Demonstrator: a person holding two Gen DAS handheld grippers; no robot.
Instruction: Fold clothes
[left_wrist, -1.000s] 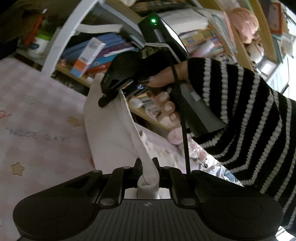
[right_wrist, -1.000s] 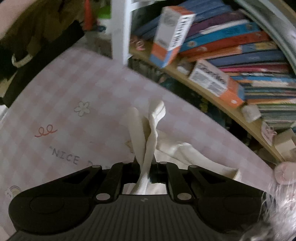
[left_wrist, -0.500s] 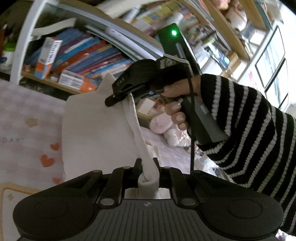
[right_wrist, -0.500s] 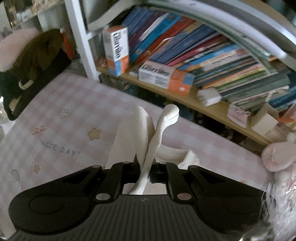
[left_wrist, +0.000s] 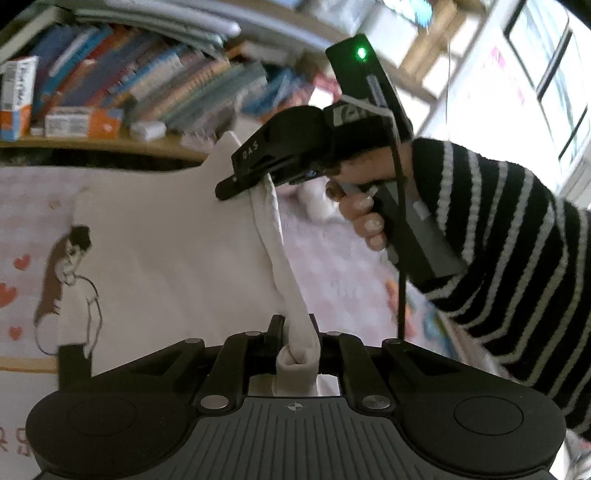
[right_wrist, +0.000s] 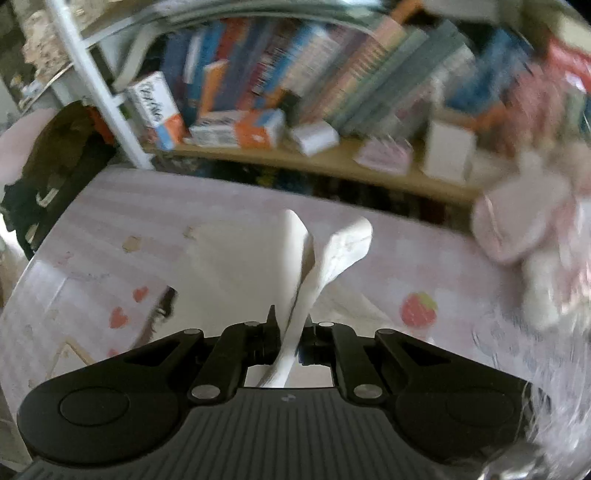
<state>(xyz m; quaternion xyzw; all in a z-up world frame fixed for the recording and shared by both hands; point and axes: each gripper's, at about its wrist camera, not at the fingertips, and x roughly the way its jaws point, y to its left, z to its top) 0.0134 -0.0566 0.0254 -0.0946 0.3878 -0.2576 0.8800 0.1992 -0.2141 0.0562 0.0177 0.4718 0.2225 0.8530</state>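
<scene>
white shirt (left_wrist: 166, 251), left claw (left_wrist: 295, 328) clamped, right claw (right_wrist: 290, 328) clamped

Motion blur, window glare, fisheye warp

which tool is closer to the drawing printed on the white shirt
Left, as far as the views show. The left tool grips the white shirt with the printed drawing just beside it. The right tool pinches the same edge farther along, away from the drawing.

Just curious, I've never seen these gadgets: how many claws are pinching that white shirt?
2. The left claw grips a bunched edge of the white shirt; the right claw pinches another edge.
</scene>
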